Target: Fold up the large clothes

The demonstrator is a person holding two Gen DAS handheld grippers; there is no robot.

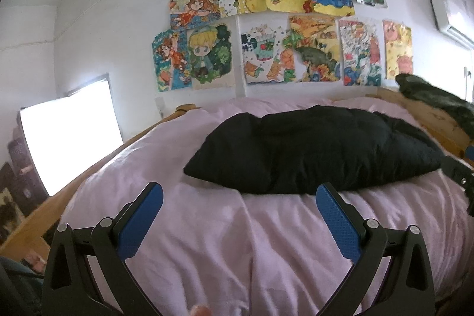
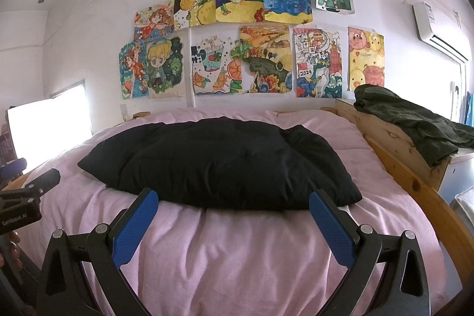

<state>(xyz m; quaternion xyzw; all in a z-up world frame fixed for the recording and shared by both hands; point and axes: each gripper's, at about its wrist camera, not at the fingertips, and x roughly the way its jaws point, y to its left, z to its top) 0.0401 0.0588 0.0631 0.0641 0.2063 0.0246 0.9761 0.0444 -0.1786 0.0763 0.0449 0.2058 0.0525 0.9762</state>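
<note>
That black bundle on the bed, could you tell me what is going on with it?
A person holds two grippers over a pink-sheeted bed. The black garment lies bunched in a puffy heap on the sheet. The left gripper and the right gripper are both open, short of its near edge, gripping nothing. A dark green garment is draped over the wooden bed frame.

The right gripper (image 2: 234, 205) is held above a pink sheet (image 2: 237, 256), jaws spread wide with nothing between them. A black garment (image 2: 219, 165) is laid in a bulky heap just beyond the fingertips. The left gripper (image 2: 26, 197) is seen at the left edge. A dark green cloth (image 2: 414, 120) is draped over the wooden frame (image 2: 394, 150).
</note>
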